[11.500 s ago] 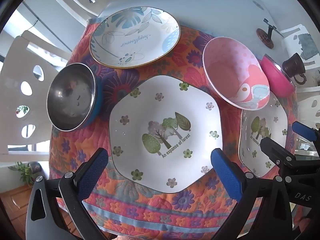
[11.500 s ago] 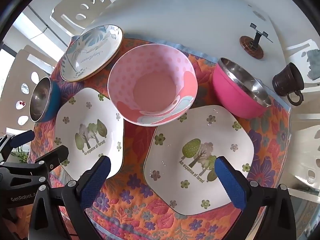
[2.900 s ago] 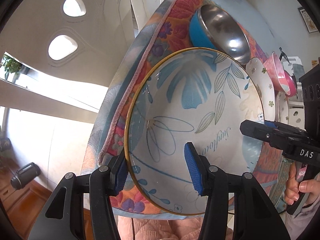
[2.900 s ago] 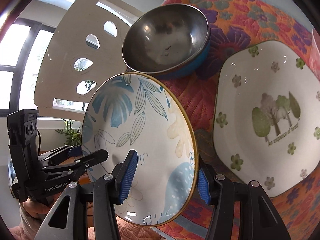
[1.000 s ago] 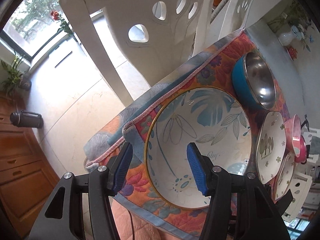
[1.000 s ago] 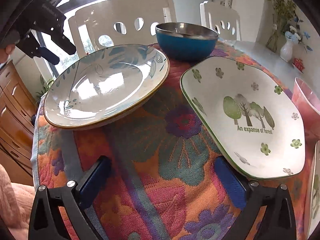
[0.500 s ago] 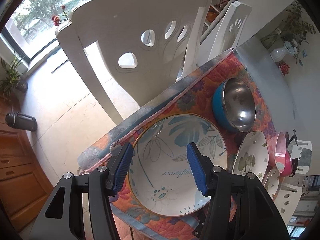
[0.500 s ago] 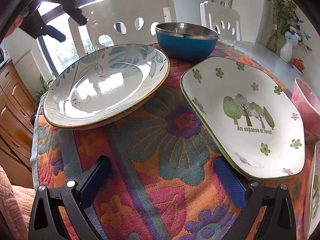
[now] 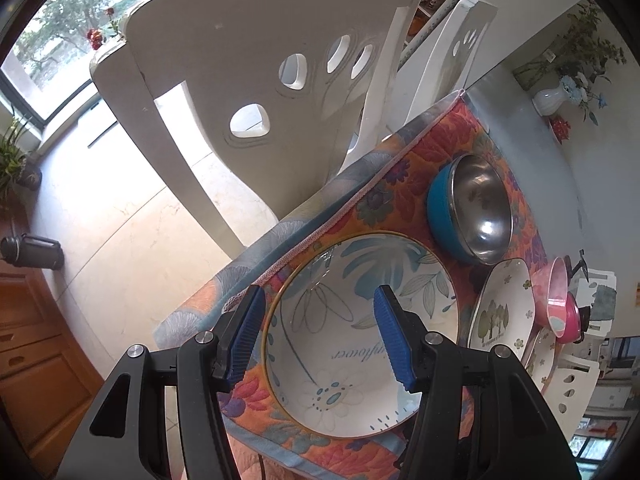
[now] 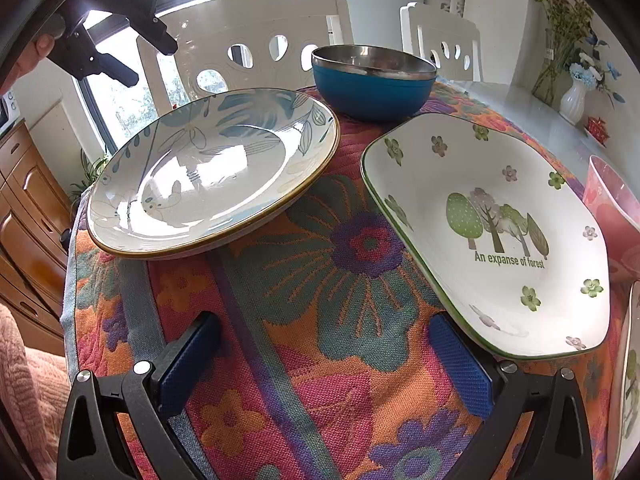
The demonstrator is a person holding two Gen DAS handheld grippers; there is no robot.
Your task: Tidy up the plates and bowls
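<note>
1. Now the hexagonal forest plate (image 10: 516, 216) lies on the desk's floral cloth (image 10: 320, 280), just ahead-right of the right tongs (image 10: 324, 364), which gape empty.
2. Higher up, the left tongs (image 9: 320, 336) hang parted, gripping nothing, over the blue-leaf plate (image 9: 360, 340); the right is nearer.

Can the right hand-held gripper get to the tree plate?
Probably yes. The right hand-held gripper is open and low over the cloth, with the tree plate just ahead to its right and nothing between them.

We see white cut-out chairs (image 9: 280, 92) at the table's edge, a pale tiled floor (image 9: 120, 208), wooden drawers (image 10: 24, 216), bright windows (image 9: 52, 48), and a white flower vase (image 10: 574, 96).
</note>
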